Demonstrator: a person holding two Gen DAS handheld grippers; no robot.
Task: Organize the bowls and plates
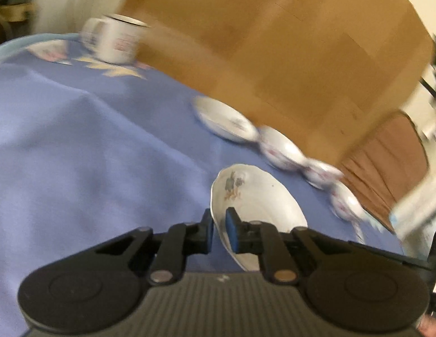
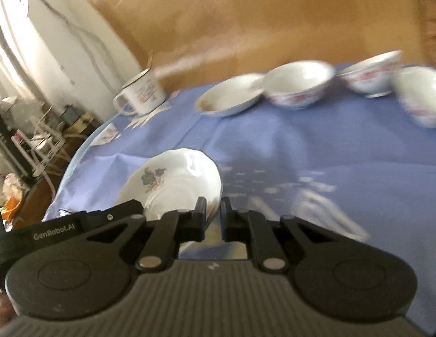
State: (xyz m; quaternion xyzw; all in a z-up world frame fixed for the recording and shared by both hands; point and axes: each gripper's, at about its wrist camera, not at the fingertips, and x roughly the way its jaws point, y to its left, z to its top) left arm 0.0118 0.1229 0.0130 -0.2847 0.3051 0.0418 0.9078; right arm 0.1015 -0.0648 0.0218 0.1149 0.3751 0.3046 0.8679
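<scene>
Blue tablecloth spread over the table, backed by a brown panel; a mug stands far ahead and left of the jaws. Left gripper: jaws clamped on the rim of a flowered plate, which is tilted above the cloth. Right gripper: jaws nearly together, apparently pinching the same plate's edge, though contact is unclear; a second plate and bowls line the cloth ahead.
</scene>
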